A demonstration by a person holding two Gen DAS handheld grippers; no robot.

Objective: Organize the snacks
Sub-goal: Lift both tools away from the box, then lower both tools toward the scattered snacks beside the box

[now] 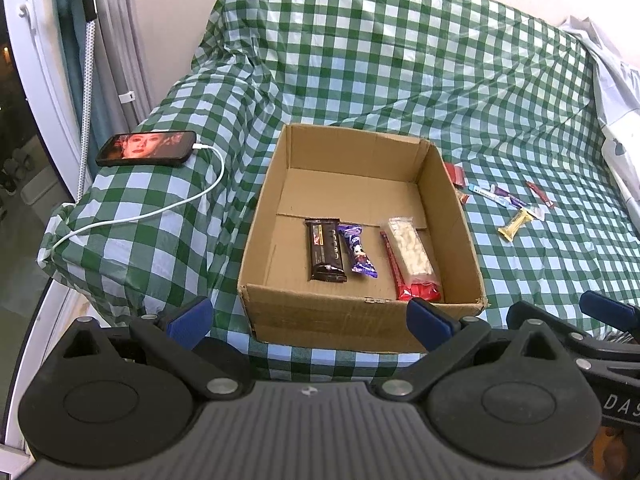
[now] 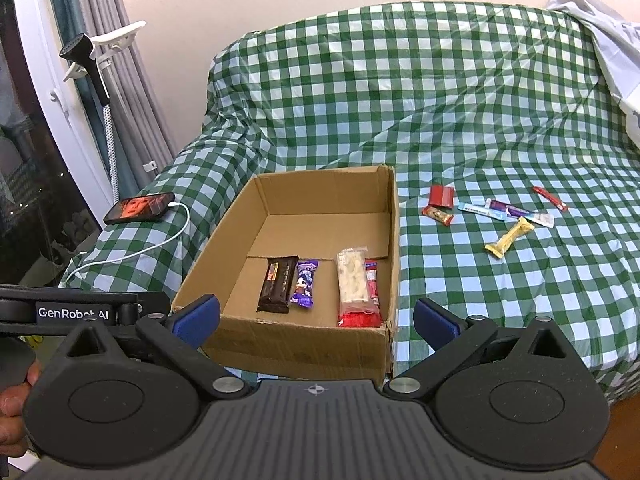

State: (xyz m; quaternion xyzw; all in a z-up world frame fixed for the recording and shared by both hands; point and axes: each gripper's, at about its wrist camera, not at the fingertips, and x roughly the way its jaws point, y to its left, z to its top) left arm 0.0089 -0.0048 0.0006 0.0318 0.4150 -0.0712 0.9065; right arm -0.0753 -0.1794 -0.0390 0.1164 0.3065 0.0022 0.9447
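An open cardboard box (image 1: 260, 220) (image 2: 394, 216) sits on the green checked cover. In it lie a dark brown bar (image 1: 325, 250) (image 2: 278, 283), a purple packet (image 1: 357, 251) (image 2: 305, 283), a white bar (image 1: 412, 250) (image 2: 352, 282) and a red packet (image 1: 420, 292) (image 2: 360, 317). Several loose snacks lie right of the box, among them a yellow bar (image 1: 516, 222) (image 2: 509, 237) and a red packet (image 2: 441, 196). My left gripper (image 1: 310, 320) and right gripper (image 2: 316, 320) are both open and empty, just in front of the box's near wall.
A phone (image 1: 147, 148) (image 2: 140, 208) on a white cable (image 1: 160, 210) lies on the covered armrest at left. A grey-white cloth (image 1: 616, 80) (image 2: 608, 28) lies at the far right. Curtains and a window frame stand on the left.
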